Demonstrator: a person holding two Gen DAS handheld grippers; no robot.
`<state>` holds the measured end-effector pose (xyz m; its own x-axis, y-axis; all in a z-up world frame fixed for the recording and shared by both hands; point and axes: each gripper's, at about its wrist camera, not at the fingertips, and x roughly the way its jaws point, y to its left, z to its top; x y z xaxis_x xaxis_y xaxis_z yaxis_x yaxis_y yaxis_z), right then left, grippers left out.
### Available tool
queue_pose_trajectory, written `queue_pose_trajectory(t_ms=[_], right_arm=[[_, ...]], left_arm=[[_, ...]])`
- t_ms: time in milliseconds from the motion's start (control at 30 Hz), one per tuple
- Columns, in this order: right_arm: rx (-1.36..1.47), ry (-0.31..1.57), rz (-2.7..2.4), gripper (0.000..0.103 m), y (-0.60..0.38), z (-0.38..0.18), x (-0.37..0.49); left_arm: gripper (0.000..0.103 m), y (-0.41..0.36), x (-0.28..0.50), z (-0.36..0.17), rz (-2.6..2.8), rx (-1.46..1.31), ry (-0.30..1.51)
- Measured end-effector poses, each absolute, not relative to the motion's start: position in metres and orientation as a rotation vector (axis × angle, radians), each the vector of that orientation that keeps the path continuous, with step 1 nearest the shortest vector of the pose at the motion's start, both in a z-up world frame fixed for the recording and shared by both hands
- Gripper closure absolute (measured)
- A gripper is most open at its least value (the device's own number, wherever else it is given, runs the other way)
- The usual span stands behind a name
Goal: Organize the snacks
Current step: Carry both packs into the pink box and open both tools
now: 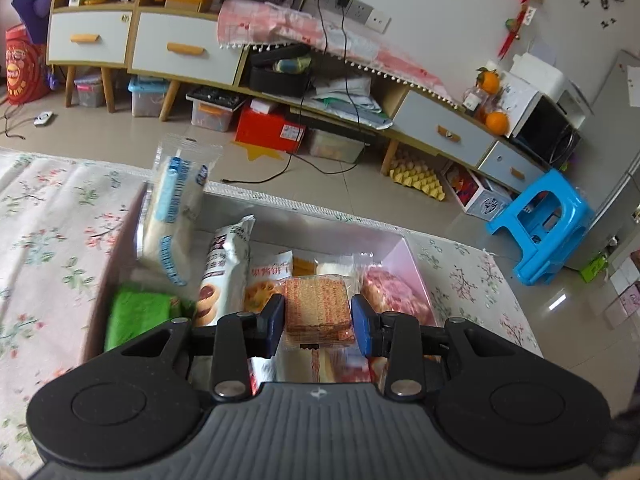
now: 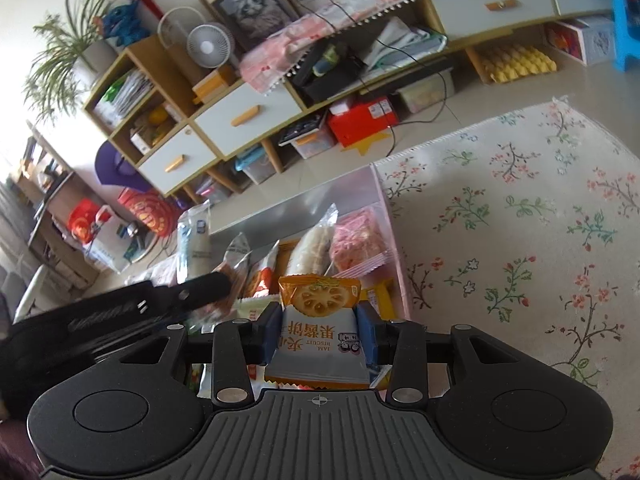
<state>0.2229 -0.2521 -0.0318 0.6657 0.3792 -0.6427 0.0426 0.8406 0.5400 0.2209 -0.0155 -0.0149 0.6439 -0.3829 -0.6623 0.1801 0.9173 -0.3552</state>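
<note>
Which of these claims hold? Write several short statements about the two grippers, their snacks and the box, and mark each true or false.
1. The right gripper is shut on a grey-and-orange jam biscuit packet. True.
2. The left gripper holds a green packet. False: it holds a clear-wrapped stack of orange-brown wafer crackers; the green packet lies in the box.
3. The pink-walled cardboard box is empty. False: several wrapped snacks fill it.
4. The box sits on a white floral-print tablecloth. True.
5. A blue plastic stool stands on the floor. True.
</note>
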Motion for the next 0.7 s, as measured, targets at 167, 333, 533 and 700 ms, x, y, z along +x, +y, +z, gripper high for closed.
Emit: queue_pose_trajectory(t_ms=[167, 333, 533, 700], right_arm=[[0.559, 0.826, 0.198, 0.064, -0.251, -0.035, 0.228], [0.558, 0.823, 0.199, 0.063, -0.252, -0.036, 0.231], [0.579, 0.821, 0.219, 0.057, -0.254, -0.036, 0.229], [0.582, 0.804, 0.228, 0.049, -0.256, -0.029, 0.225]], left_arm=[[0.07, -0.023, 0.23, -0.022, -0.316, -0.247, 0.818], [0.07, -0.023, 0.235, -0.026, -0.306, -0.231, 0.816], [0.06, -0.021, 0.235, -0.024, -0.287, -0.234, 0.803], [0.05, -0.019, 0.23, -0.018, -0.281, -0.225, 0.797]])
